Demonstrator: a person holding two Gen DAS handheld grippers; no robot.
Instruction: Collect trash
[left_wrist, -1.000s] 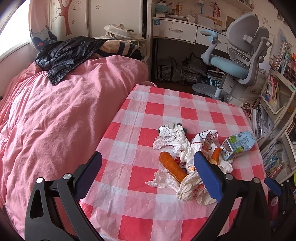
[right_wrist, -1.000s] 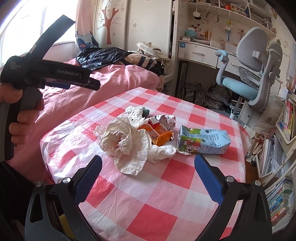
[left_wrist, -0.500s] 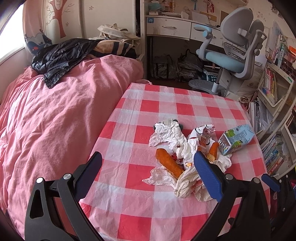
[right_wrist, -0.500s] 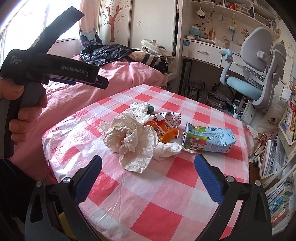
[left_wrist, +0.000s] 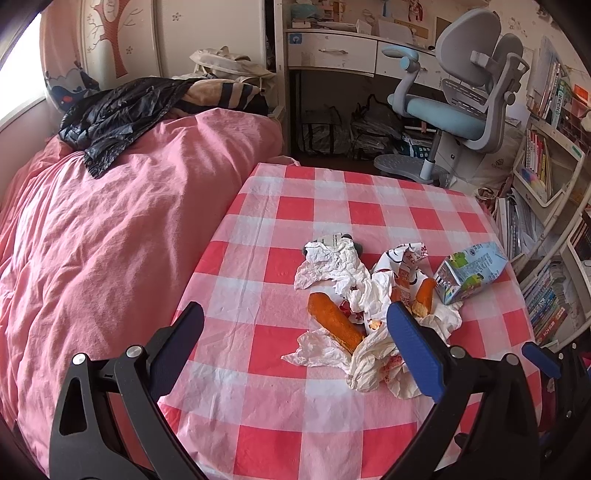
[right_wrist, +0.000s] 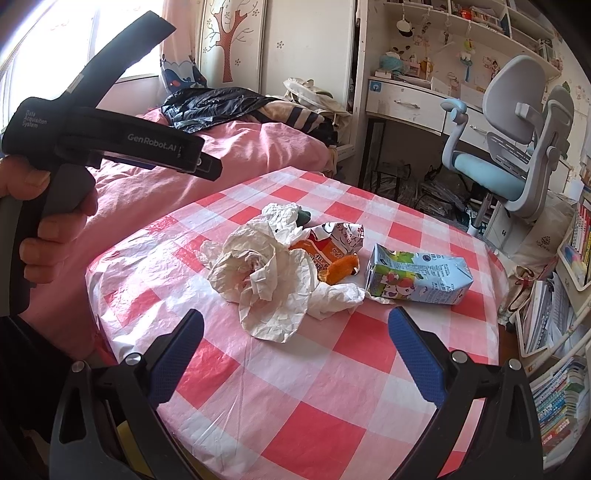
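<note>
In the left wrist view, the left gripper (left_wrist: 295, 332) hangs with its fingers spread wide and empty above the red-checked tablecloth (left_wrist: 332, 206). The trash lies right of centre: crumpled paper (left_wrist: 332, 262), an orange bread stick (left_wrist: 334, 323), and a milk carton (left_wrist: 469, 271) at the pile's right. A pink duvet (left_wrist: 122, 229) fills the left half.

The right wrist view shows the right gripper (right_wrist: 295, 338), also wide and empty, near the bottom edge. The carton (right_wrist: 417, 280) lies on its side here, right of the paper (right_wrist: 266, 273). Only this view shows a hand (right_wrist: 48, 225) gripping the left gripper's handle at the left edge.
</note>
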